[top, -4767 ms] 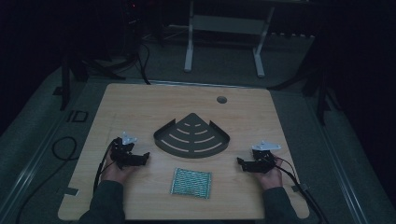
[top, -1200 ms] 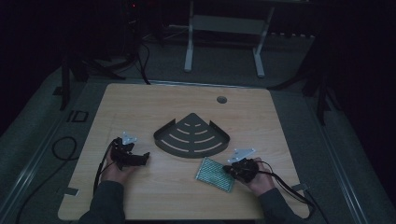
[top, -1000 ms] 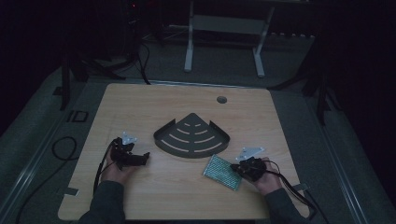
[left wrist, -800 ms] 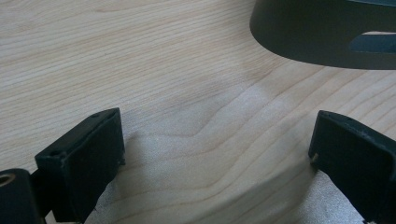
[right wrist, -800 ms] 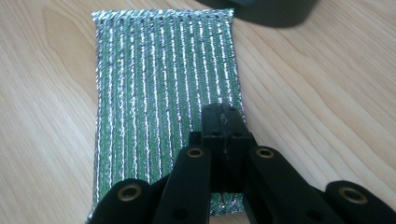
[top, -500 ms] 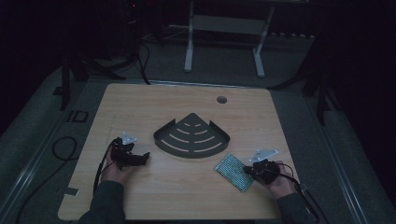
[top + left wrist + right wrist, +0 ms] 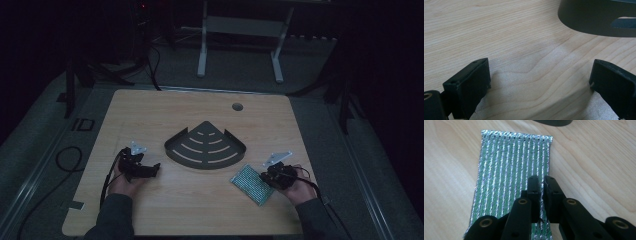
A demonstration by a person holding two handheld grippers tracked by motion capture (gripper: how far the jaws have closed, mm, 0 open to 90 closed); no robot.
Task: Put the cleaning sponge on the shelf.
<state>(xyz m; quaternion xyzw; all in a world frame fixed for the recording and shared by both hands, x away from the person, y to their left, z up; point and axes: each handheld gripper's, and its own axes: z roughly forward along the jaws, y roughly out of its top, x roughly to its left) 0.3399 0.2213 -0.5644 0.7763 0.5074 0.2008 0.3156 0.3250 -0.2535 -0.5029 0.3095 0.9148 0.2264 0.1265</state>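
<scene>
The green pad point(image 7: 252, 183) has slid right, its edge between the right hand-held gripper's point(image 7: 542, 185) just-loosening jaws, beside the dark tray point(image 7: 205, 148).

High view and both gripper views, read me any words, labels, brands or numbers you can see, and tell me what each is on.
"ID": pale marks on the floor mat left of the table; they read like these letters, but it is dim.
No print on the green and silver scouring pad.
No print on the dark corner rack.
No print on the black fingers.
</scene>
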